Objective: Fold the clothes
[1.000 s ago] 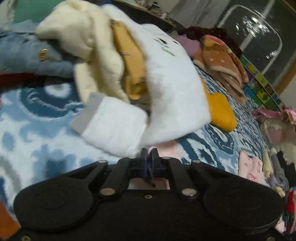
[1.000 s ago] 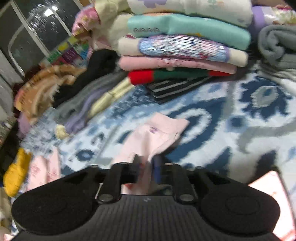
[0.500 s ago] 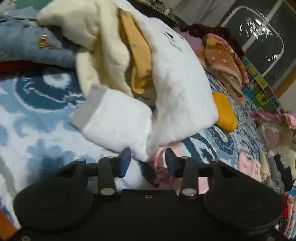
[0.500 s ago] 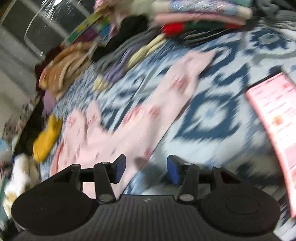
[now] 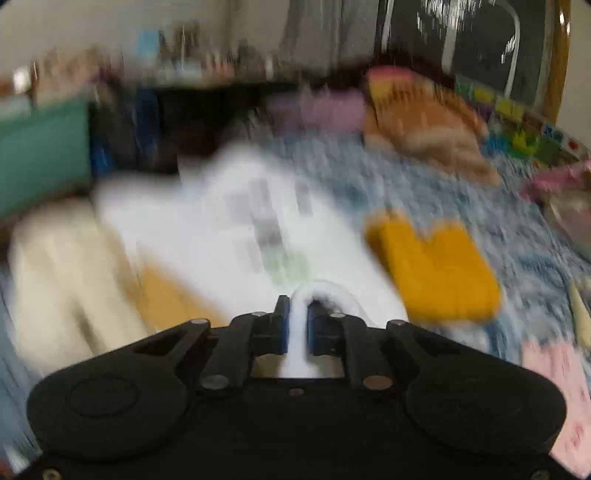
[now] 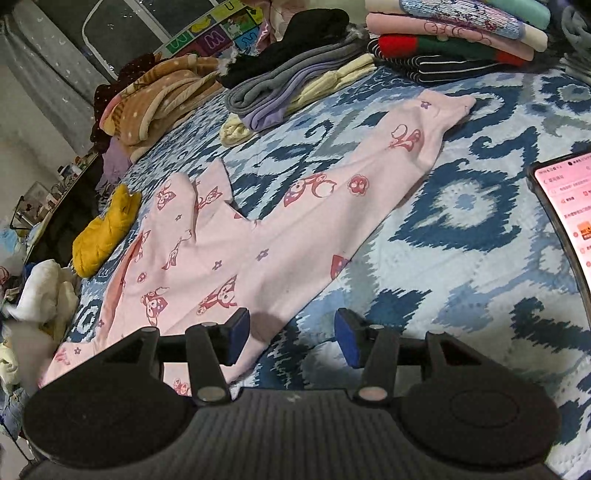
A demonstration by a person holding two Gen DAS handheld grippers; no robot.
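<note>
Now a white garment (image 5: 236,221) is clamped in the left claw (image 5: 295,321). The right claw (image 6: 291,336) is held apart beside the pink pajamas (image 6: 280,221). Likely the garment must be cleared before folding.

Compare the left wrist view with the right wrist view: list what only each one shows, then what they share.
Only the left wrist view, heavily blurred, shows the left hand-held gripper shut on a fold of the white fleece garment and a green block at far left.

Only the right wrist view shows the right hand-held gripper open above the pink printed pants lying spread out, the folded stack, and a lit phone.

Both show the blue patterned bedspread, the yellow garment and the brown dotted blanket.
</note>
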